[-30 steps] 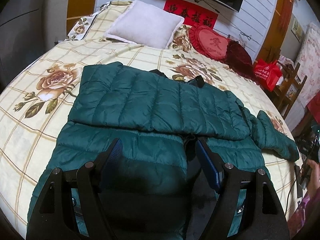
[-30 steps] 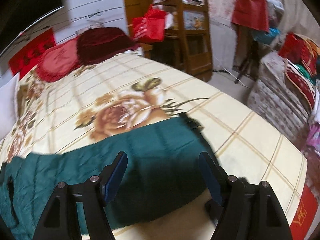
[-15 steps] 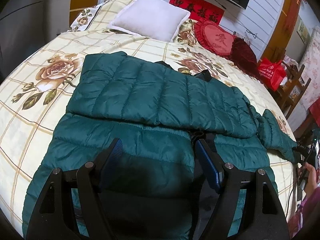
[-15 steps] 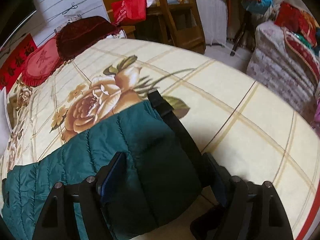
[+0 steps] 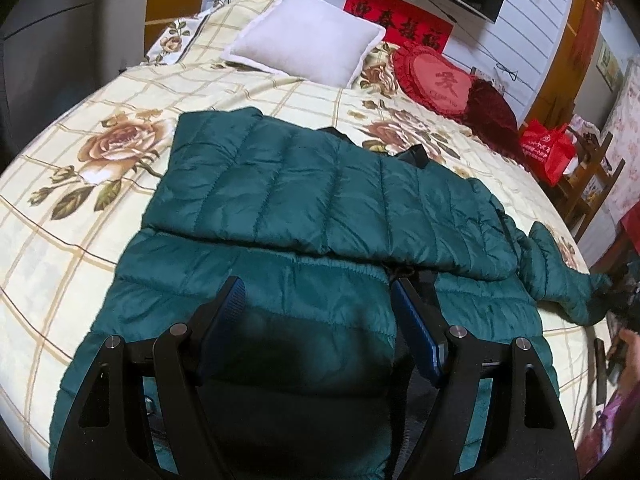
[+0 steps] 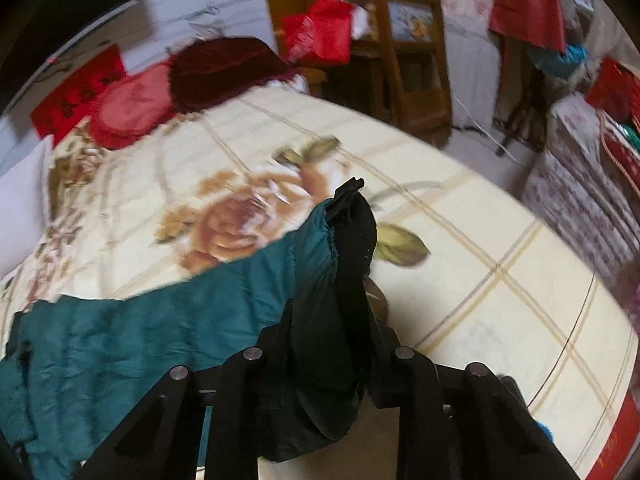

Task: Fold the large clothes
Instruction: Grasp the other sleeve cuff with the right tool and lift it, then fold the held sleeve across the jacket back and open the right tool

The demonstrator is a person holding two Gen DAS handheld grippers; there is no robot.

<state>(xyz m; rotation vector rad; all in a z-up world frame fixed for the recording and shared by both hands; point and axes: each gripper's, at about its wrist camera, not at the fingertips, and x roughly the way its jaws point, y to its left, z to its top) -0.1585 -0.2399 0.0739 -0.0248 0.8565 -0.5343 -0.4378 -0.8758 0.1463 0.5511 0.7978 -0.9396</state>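
Green quilted jacket [image 5: 320, 200] spread across the bed [image 5: 80, 240], one side folded over the body, a sleeve trailing toward the bed's right edge. Left hand-held gripper [image 5: 316, 304] poised over the jacket's near hem, jaws wide, nothing between them. Right hand-held gripper [image 6: 332, 320] just closed, now narrow and clamped on the sleeve end [image 6: 340, 240], black cuff bunched and sticking up past the fingers, lifted off the flowered bedspread. White pillow [image 5: 308, 36] and red cushion [image 5: 436, 80] at the head of the bed.
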